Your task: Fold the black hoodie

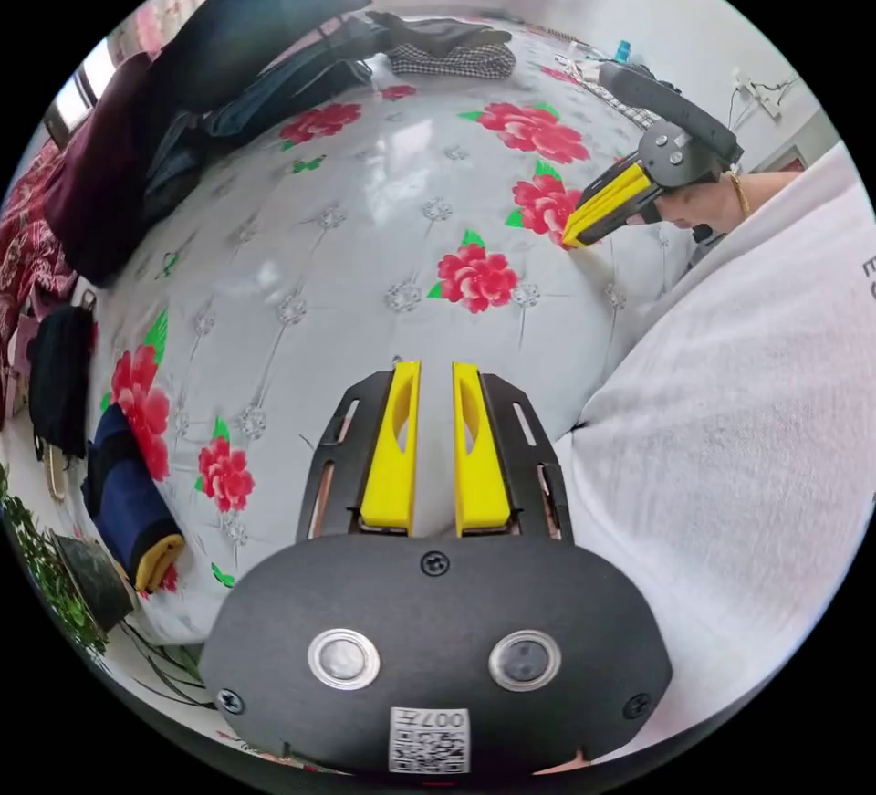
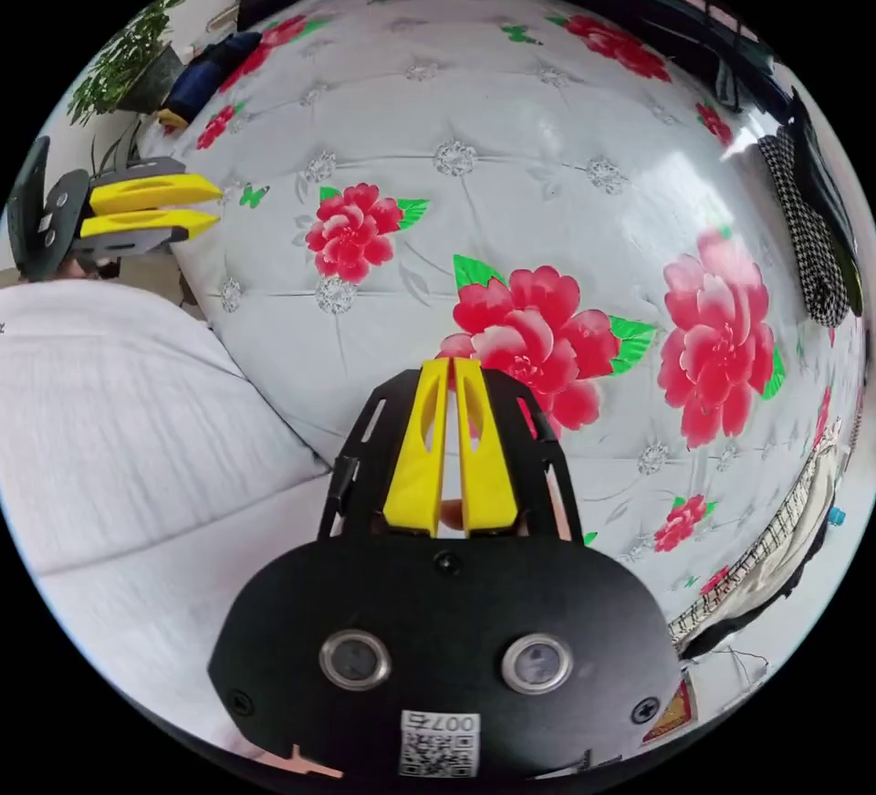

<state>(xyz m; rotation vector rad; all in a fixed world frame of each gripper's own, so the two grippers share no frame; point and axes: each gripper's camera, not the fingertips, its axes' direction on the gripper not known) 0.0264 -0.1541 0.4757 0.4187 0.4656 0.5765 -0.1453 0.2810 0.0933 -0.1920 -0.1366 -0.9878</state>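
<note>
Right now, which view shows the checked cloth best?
The left gripper view: the checked cloth lies folded at the bed's far end, with a dark garment on top. The right gripper view shows it only stretched along the picture's edge.

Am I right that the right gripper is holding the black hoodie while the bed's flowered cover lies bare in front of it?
Not quite: in the right gripper view, the right gripper holds nothing, its jaws nearly together over the bare flowered cover.
</note>
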